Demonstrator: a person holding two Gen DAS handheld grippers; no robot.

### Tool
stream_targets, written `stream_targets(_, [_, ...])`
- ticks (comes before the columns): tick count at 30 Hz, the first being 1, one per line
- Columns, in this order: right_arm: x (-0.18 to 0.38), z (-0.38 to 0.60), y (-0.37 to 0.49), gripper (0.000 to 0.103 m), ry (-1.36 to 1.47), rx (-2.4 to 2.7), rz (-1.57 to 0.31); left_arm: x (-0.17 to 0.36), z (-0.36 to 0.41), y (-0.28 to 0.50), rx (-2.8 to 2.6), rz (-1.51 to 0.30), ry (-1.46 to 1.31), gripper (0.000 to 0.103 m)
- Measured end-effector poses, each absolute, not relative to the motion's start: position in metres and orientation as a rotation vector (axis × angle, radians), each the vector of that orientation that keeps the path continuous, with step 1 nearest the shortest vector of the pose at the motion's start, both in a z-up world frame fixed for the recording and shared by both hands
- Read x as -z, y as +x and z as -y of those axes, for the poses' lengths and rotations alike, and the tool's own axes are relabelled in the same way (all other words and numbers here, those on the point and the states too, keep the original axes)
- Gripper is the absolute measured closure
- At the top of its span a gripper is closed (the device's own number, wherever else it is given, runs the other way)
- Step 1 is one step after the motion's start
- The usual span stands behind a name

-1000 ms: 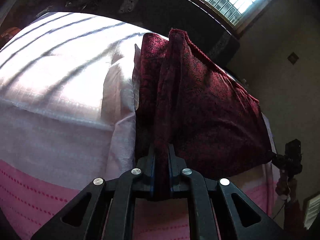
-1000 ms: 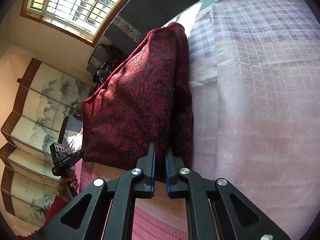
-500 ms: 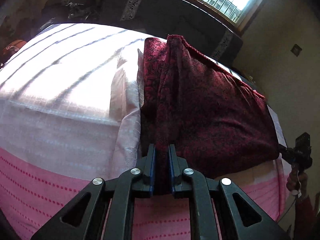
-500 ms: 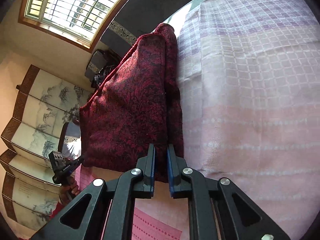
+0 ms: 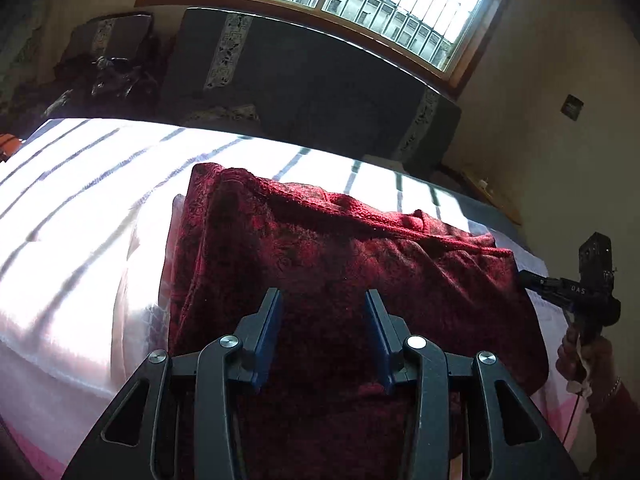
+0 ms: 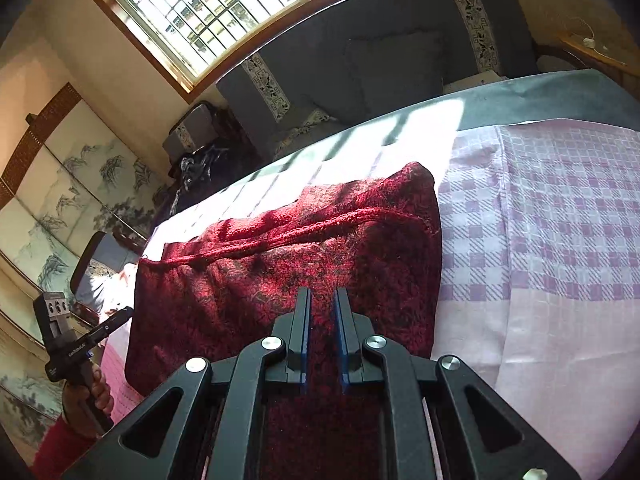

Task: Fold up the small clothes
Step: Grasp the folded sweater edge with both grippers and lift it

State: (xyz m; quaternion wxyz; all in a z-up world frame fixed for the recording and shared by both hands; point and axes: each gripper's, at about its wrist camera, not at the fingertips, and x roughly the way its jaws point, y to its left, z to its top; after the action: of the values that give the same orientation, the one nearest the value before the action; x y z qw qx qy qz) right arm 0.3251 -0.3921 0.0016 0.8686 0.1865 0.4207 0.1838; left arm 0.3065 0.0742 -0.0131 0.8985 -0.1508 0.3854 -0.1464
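Note:
A dark red patterned garment (image 5: pixel 340 264) lies folded across the bed, its corded hem (image 6: pixel 280 236) along the far side. My left gripper (image 5: pixel 322 294) hovers at its near edge, jaws opening; the cloth shows between the blue pads (image 5: pixel 268 332) but they do not press it. My right gripper (image 6: pixel 322 292) is at the garment's (image 6: pixel 280 280) other end, its pads (image 6: pixel 306 332) nearly together with red cloth filling the narrow gap. Each wrist view shows the other gripper at the cloth's side edge: the right gripper (image 5: pixel 560 286) and the left gripper (image 6: pixel 116 320).
A pink and white checked sheet (image 6: pixel 560 240) covers the bed, sunlit with bar shadows (image 5: pixel 80 208). Behind it are a dark cushioned bench (image 5: pixel 320 80) and a barred window (image 6: pixel 208 4). A painted folding screen (image 6: pixel 60 184) stands at the side. A hand with a red sleeve (image 6: pixel 80 408) holds the left gripper.
The garment, held up as a narrow fold before, now lies spread sideways on the bed. My left jaws have opened and let go of it. Both grippers drew back and rose.

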Motion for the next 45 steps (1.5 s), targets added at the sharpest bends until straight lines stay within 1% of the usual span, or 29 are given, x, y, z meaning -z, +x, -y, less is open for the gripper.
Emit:
stream_targets(4, [0.02, 0.4, 0.355, 0.092, 0.425, -0.32, -0.918, 0.045, -0.107, 0.329, 0.195, -0.834, -0.411, 0.06])
stream_targets(5, [0.027, 0.404, 0.36, 0.098, 0.439, -0.306, -0.93, 0.051, -0.113, 0.328, 0.201, -0.824, -0.442, 0.06])
stream_targets(7, [0.044, 0.407, 0.366, 0.103, 0.463, -0.288, -0.976, 0.053, -0.112, 0.323, 0.199, -0.795, -0.399, 0.062])
stream_targets(9, [0.051, 0.412, 0.364, 0.103, 0.498, -0.293, -0.964, 0.054, -0.104, 0.316, 0.187, -0.778, -0.337, 0.062])
stream_targets(11, [0.052, 0.411, 0.363, 0.103, 0.476, -0.294, -0.956, 0.058, -0.107, 0.314, 0.186, -0.772, -0.355, 0.063])
stream_targets(12, [0.051, 0.409, 0.362, 0.103, 0.448, -0.292, -0.948, 0.059, -0.111, 0.314, 0.183, -0.776, -0.378, 0.065])
stream_targets(13, [0.051, 0.408, 0.362, 0.103, 0.43, -0.295, -0.939, 0.06, -0.115, 0.315, 0.173, -0.775, -0.399, 0.069])
stream_targets(14, [0.051, 0.408, 0.362, 0.103, 0.429, -0.301, -0.934, 0.064, -0.119, 0.316, 0.17, -0.773, -0.413, 0.07])
stream_targets(18, [0.05, 0.421, 0.361, 0.103, 0.498, -0.312, -0.937, 0.062, -0.115, 0.314, 0.185, -0.765, -0.386, 0.07])
stream_targets(19, [0.043, 0.424, 0.357, 0.101, 0.501, -0.286, -0.927, 0.058, -0.113, 0.311, 0.193, -0.767, -0.366, 0.07])
stream_targets(20, [0.032, 0.425, 0.349, 0.091, 0.502, -0.276, -0.887, 0.052, -0.111, 0.306, 0.195, -0.769, -0.351, 0.07])
stream_targets(22, [0.003, 0.422, 0.322, 0.091, 0.493, -0.319, -0.775, 0.034, -0.107, 0.286, 0.231, -0.719, -0.385, 0.07])
stream_targets(23, [-0.009, 0.416, 0.307, 0.091, 0.482, -0.368, -0.75, 0.025, -0.102, 0.273, 0.261, -0.69, -0.393, 0.07])
stream_targets(24, [-0.019, 0.404, 0.291, 0.091, 0.46, -0.429, -0.747, 0.016, -0.09, 0.259, 0.301, -0.682, -0.377, 0.07])
stream_targets(26, [-0.024, 0.372, 0.261, 0.091, 0.385, -0.527, -0.781, 0.012, -0.057, 0.238, 0.389, -0.732, -0.329, 0.07])
stream_targets(31, [0.004, 0.285, 0.21, 0.091, 0.225, -0.629, -0.877, 0.034, -0.001, 0.201, 0.451, -0.808, -0.311, 0.07])
stream_targets(33, [0.019, 0.266, 0.204, 0.092, 0.195, -0.616, -0.899, 0.045, 0.004, 0.197, 0.42, -0.838, -0.306, 0.07])
stream_targets(35, [0.036, 0.255, 0.204, 0.092, 0.156, -0.576, -0.947, 0.058, -0.002, 0.194, 0.399, -0.867, -0.367, 0.07])
stream_targets(36, [0.047, 0.252, 0.207, 0.097, 0.127, -0.551, -0.985, 0.065, -0.007, 0.194, 0.398, -0.88, -0.413, 0.07])
stream_targets(37, [0.05, 0.254, 0.205, 0.1, 0.141, -0.548, -0.966, 0.07, -0.014, 0.193, 0.407, -0.868, -0.458, 0.073])
stream_targets(38, [0.053, 0.258, 0.206, 0.102, 0.158, -0.546, -0.97, 0.073, -0.019, 0.193, 0.416, -0.861, -0.478, 0.079])
stream_targets(39, [0.053, 0.262, 0.21, 0.103, 0.18, -0.55, -0.979, 0.075, -0.022, 0.193, 0.412, -0.865, -0.49, 0.083])
stream_targets(40, [0.054, 0.264, 0.212, 0.103, 0.201, -0.553, -0.989, 0.076, -0.024, 0.194, 0.412, -0.87, -0.502, 0.085])
stream_targets(41, [0.054, 0.266, 0.214, 0.103, 0.22, -0.558, -0.998, 0.074, -0.025, 0.194, 0.417, -0.875, -0.501, 0.085])
stream_targets(42, [0.053, 0.269, 0.214, 0.1, 0.241, -0.561, -1.0, 0.07, -0.026, 0.192, 0.422, -0.87, -0.495, 0.085])
stream_targets(43, [0.051, 0.272, 0.211, 0.095, 0.273, -0.575, -0.992, 0.064, -0.028, 0.189, 0.424, -0.855, -0.486, 0.085])
stream_targets(44, [0.046, 0.279, 0.207, 0.092, 0.313, -0.592, -0.966, 0.056, -0.031, 0.186, 0.415, -0.828, -0.473, 0.085])
stream_targets(45, [0.041, 0.289, 0.204, 0.092, 0.34, -0.589, -0.928, 0.049, -0.037, 0.183, 0.396, -0.794, -0.461, 0.085])
